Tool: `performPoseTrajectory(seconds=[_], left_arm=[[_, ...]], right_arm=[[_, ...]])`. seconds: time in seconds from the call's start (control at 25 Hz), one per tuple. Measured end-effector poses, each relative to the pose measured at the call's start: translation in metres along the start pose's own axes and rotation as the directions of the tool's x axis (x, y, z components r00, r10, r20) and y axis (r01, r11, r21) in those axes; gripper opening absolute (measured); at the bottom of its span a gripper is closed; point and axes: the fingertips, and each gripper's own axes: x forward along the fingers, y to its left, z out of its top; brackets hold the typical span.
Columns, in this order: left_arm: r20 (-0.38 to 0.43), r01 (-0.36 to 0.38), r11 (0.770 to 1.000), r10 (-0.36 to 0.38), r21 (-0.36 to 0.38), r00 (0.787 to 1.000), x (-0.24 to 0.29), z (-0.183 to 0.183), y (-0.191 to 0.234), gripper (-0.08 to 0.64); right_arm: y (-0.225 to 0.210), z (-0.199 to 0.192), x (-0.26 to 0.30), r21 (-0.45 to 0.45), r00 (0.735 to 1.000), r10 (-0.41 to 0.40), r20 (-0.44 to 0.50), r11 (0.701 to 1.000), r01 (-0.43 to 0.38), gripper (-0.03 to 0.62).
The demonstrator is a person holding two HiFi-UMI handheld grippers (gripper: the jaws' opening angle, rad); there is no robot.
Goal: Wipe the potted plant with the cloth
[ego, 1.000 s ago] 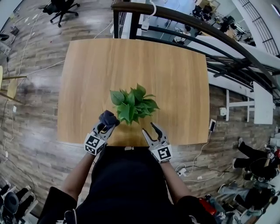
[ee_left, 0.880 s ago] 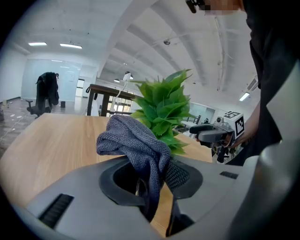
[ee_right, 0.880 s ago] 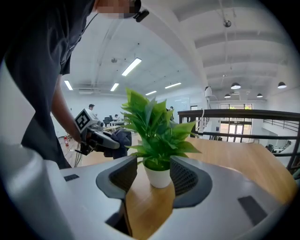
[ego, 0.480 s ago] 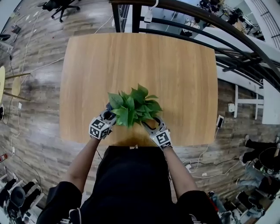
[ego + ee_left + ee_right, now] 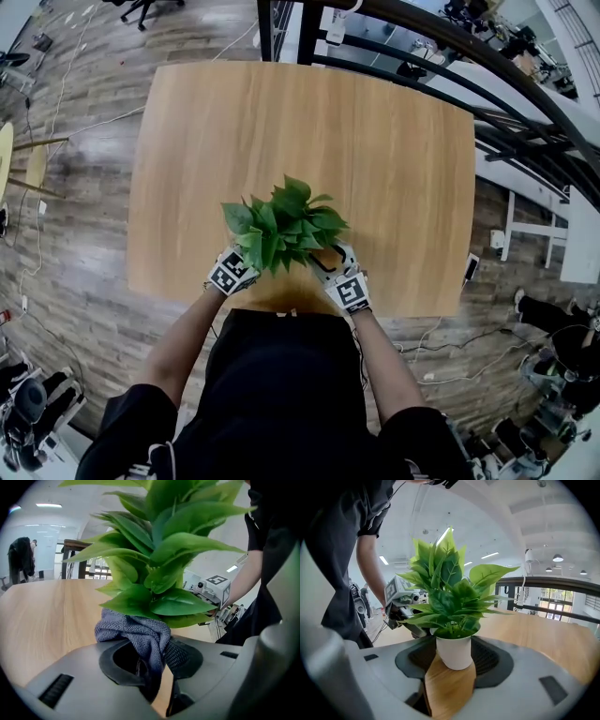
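The potted plant point(image 5: 284, 225) sits near the tabletop's point(image 5: 375, 150) six o'clock edge. The right gripper point(image 5: 452, 670), jaws just opened wider, straddles its white pot point(image 5: 453, 651) unsqueezed, while the left gripper point(image 5: 157, 663) clamps the grey cloth point(image 5: 133, 630) at the plant's eight o'clock. Dragging a leaf could tip that loose pot, which only the right gripper view shows.

Left tool point(image 5: 157, 660) gripping cloth point(image 5: 136, 632), right tool point(image 5: 452, 663) just opened around pot point(image 5: 453, 651)
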Motion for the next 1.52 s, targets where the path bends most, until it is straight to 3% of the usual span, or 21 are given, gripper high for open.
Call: performPoseTrajectory(seconds=[0.24,0.32,0.44,0.52,0.68,0.92,1.12,1.24,1.44,1.52], left_arm=[[0.014,-0.05,0.997,0.051,-0.056,0.999,0.002,-0.006,0.005,0.135],[0.005,-0.057,0.997,0.057,-0.054,0.998,0.002,-0.007,0.009,0.135],[0.0,-0.104,0.994,0.104,-0.037,0.995,-0.001,-0.002,0.024,0.135],[-0.006,-0.128,0.992,0.128,-0.021,0.992,-0.001,0.002,0.033,0.136],[-0.035,-0.123,0.992,0.124,0.012,0.992,0.004,0.006,0.032,0.135],[-0.073,-0.096,0.995,0.097,0.022,0.993,0.006,-0.008,0.014,0.137],[-0.078,-0.073,0.997,0.074,0.016,0.994,0.011,-0.01,-0.017,0.137],[-0.061,-0.095,0.994,0.093,-0.046,0.994,0.012,-0.012,-0.013,0.137],[-0.068,-0.101,0.995,0.1,-0.017,0.993,0.007,-0.018,0.002,0.135],[-0.063,-0.118,0.993,0.117,-0.009,0.991,0.004,-0.017,0.007,0.137]], right_arm=[[0.0,-0.006,-0.002,0.001,0.999,-0.033,-0.014,0.999,0.033,0.218],[-0.004,-0.009,-0.004,0.013,0.999,-0.044,-0.015,0.999,0.044,0.249],[-0.008,-0.009,0.002,0.029,1.0,-0.016,-0.018,0.999,0.016,0.276],[-0.007,-0.007,0.011,-0.015,0.999,0.026,-0.022,1.0,-0.026,0.285],[-0.005,0.0,0.02,-0.108,0.996,0.076,-0.04,0.991,-0.08,0.287],[-0.006,0.005,0.022,-0.051,0.998,0.063,-0.001,0.997,-0.063,0.286],[-0.006,-0.004,0.018,-0.054,0.998,0.045,-0.035,0.997,-0.047,0.285],[-0.003,-0.007,0.014,-0.105,0.998,0.031,-0.055,0.994,-0.037,0.285],[0.014,-0.015,0.011,-0.096,0.993,0.089,-0.076,0.991,-0.096,0.285],[0.006,-0.021,0.01,-0.083,0.995,0.063,-0.079,0.994,-0.07,0.285]])
